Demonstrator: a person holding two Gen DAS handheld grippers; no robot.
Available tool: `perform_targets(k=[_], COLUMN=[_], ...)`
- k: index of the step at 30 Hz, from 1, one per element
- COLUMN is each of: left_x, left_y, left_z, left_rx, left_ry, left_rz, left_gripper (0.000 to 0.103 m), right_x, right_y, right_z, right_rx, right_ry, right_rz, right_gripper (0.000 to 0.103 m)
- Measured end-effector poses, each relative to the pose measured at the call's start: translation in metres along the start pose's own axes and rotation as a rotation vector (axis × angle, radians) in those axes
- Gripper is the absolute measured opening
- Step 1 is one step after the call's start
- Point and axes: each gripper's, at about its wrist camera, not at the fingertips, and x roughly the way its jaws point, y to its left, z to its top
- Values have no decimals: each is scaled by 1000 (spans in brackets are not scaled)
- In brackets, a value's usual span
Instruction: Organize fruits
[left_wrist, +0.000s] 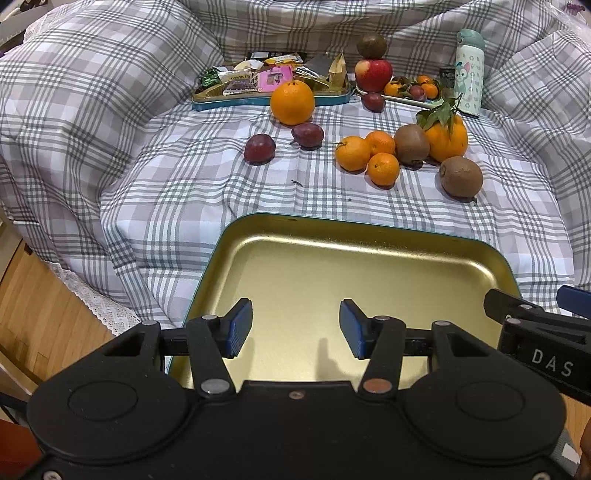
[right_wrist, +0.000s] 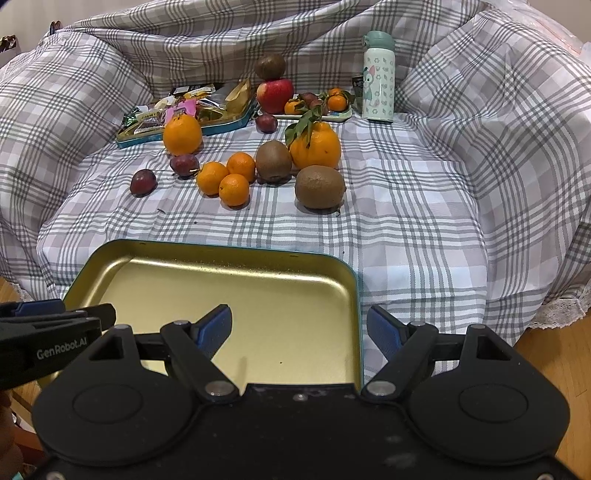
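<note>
Gold tray (left_wrist: 369, 236) is sitting bare on the plaid bedspread (left_wrist: 184, 192), near edge cut off behind both tools. Left tool (left_wrist: 295, 328) is hovering over it, jaws wide, gripping nothing; right tool (right_wrist: 299, 330) is straddling its right rim, wide too. Loose fruits are lying beyond: oranges (left_wrist: 292, 102), mandarins (left_wrist: 383, 168), kiwis (right_wrist: 320, 187), plums (left_wrist: 259, 148). Snack tin (left_wrist: 236, 101) is holding wrappers. Far plate (right_wrist: 340, 117) is carrying an apple (right_wrist: 275, 95) and small fruits, partly hidden.
</note>
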Motion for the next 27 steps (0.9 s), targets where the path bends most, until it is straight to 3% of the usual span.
perform_targets(k=[27], left_x=[3], left_y=[2], left_z=[-5], left_rx=[-15], left_ry=[38], left_rz=[2], left_gripper=[58], right_x=[0], right_y=[3], right_z=[-5], right_rx=[-16], right_ry=[10], right_rz=[14], right_gripper=[83])
